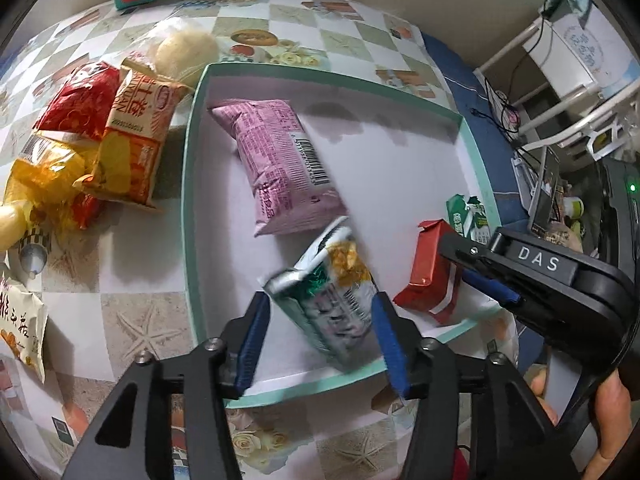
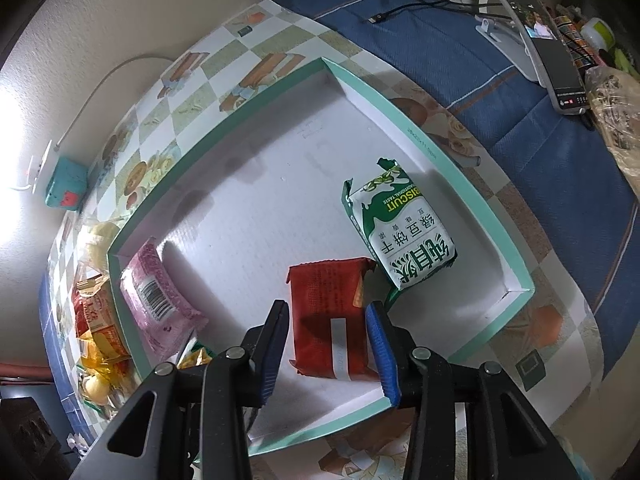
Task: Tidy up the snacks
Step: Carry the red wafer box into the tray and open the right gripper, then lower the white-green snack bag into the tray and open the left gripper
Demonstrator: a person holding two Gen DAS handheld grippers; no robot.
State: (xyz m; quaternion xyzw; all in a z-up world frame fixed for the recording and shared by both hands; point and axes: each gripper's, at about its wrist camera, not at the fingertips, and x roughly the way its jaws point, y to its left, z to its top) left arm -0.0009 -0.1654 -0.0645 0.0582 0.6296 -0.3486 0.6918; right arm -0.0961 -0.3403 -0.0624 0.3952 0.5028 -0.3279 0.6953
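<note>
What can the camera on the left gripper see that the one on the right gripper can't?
Only the left view shows the right gripper from outside, the hand holding it, the blurred silver-green snack packet between the left gripper pads, and a white packet at the table's left edge. Only the right view shows the green biscuit packet's whole front and a wall socket. Both show the mint-rimmed box, the pink packet and the red packet.

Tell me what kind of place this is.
Probably a room in a home: a table under a patterned tablecloth with loose snack packs, a white shelf strung with cables beside it, and a phone on a stand.
</note>
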